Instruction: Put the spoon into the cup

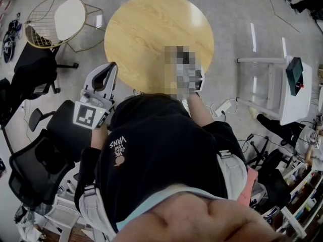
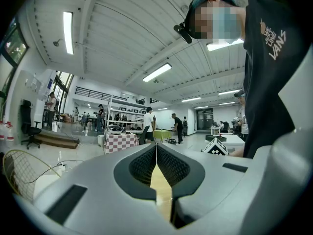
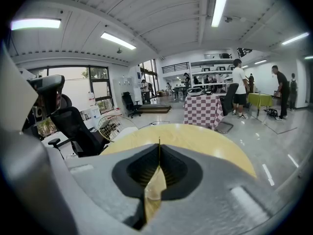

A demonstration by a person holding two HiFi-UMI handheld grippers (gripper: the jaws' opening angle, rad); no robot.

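No spoon and no cup show in any view. A round wooden table (image 1: 151,29) stands bare in front of me, and its top also fills the middle of the right gripper view as the table (image 3: 205,138). My left gripper (image 1: 113,64) is held at the table's near left edge, its marker cube (image 1: 91,114) facing up. In its own view the left gripper (image 2: 156,145) has its jaws touching with nothing between them. My right gripper (image 1: 196,80), mostly covered by a mosaic patch, sits at the table's near edge. The right gripper (image 3: 159,141) is likewise shut and holds nothing.
A wire chair with a white seat (image 1: 55,19) stands left of the table. Black office chairs (image 1: 35,69) crowd the left side. A white stand (image 1: 282,84) and floor cables (image 1: 224,107) lie to the right. A checkered table (image 3: 203,109) and people stand far behind.
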